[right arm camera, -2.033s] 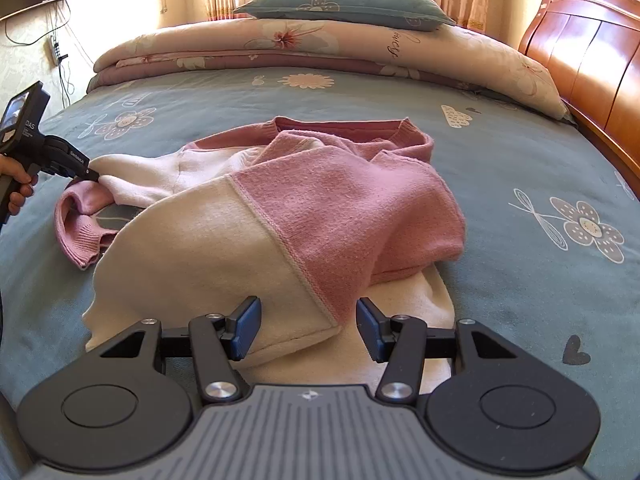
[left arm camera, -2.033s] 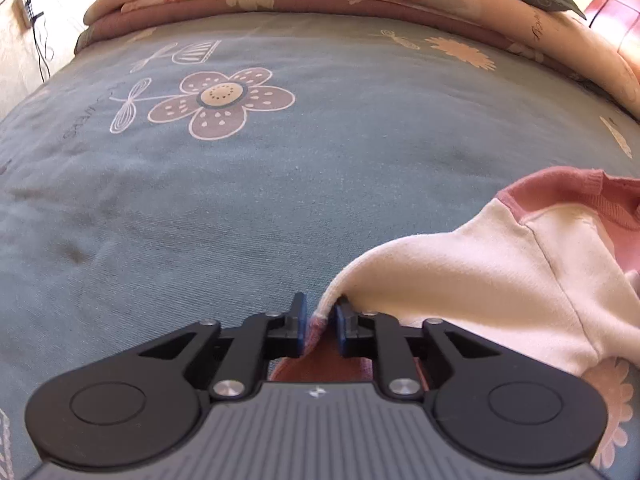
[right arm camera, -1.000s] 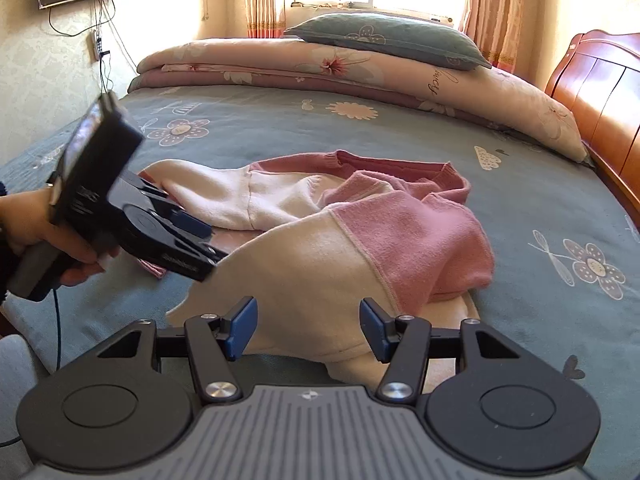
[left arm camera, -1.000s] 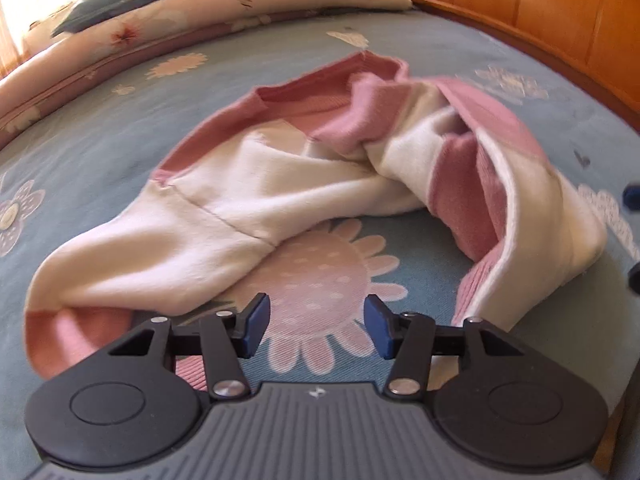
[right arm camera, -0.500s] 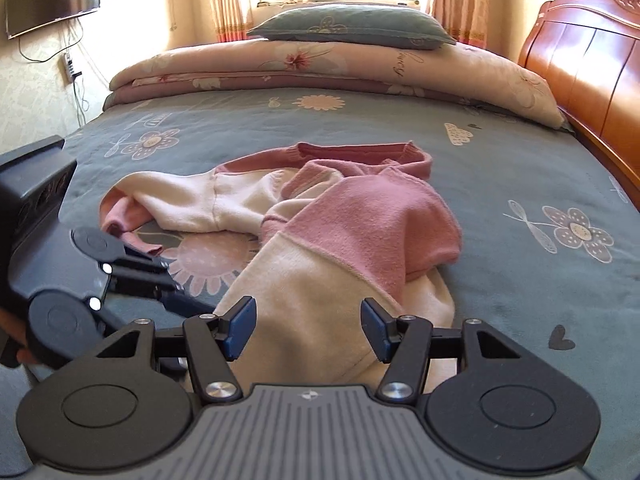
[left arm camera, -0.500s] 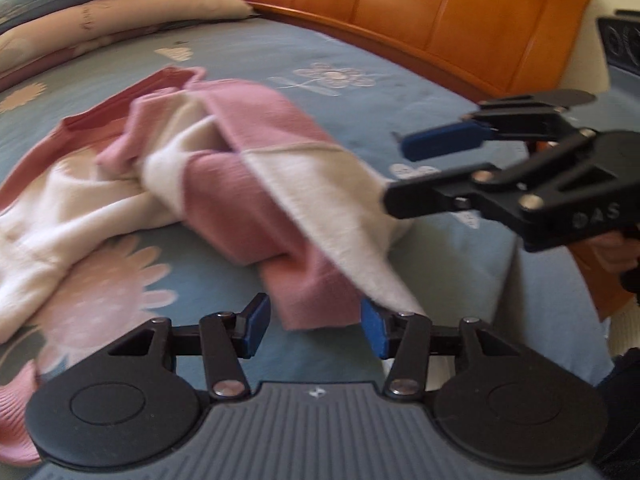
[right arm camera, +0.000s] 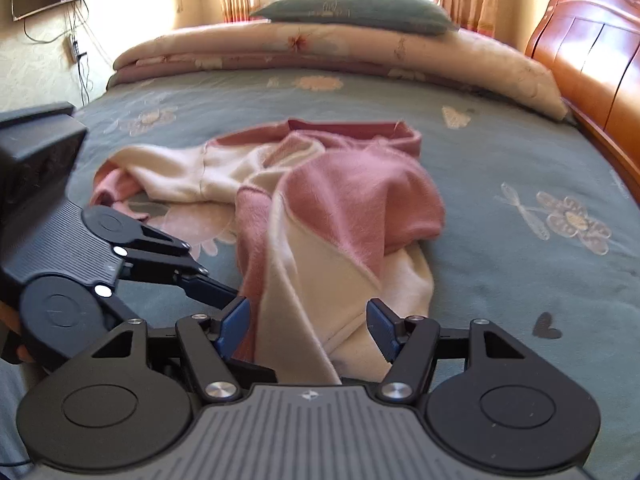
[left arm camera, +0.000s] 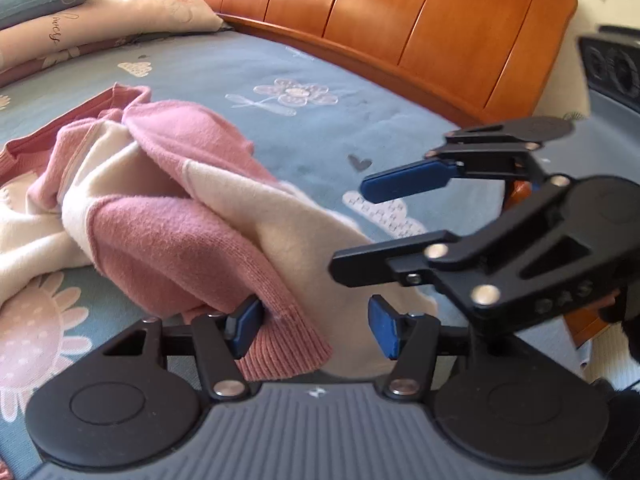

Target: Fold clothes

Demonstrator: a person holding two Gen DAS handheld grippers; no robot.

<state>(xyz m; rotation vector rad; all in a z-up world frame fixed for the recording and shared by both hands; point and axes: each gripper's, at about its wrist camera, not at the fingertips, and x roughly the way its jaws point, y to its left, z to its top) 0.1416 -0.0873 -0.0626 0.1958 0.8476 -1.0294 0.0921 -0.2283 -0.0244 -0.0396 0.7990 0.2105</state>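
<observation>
- The left hand-held gripper [left arm camera: 316,330] has let go of the pink cuff it pinched two seconds ago and has swung across to the near end of the sweater [left arm camera: 192,216]. Its jaws are opening, with the ribbed pink hem between them; the left pad touches the knit, the right pad stands clear, so nothing is gripped.
- The right hand-held gripper [right arm camera: 308,330] sits lower and closer to the hem than a second ago. Its jaws are also opening, the cream and pink edge lying between the pads, which do not press on it.
- Both grippers now meet at the same near edge, the right one at 3 o'clock in the left wrist view. My reading: they are lining up to take the hem at two points, so folding proper has not begun.
- The sweater lies bunched in the middle of the bed [right arm camera: 500,152], one sleeve thrown out toward 10 o'clock, the body twisted over itself; that twist needs spreading first.
- The two grippers are crowded and could collide.
- Farther off, a rolled quilt [right arm camera: 320,52] and pillow [right arm camera: 352,10] at 12 o'clock, the headboard [right arm camera: 592,60] at 2 o'clock, all well apart from the work.
</observation>
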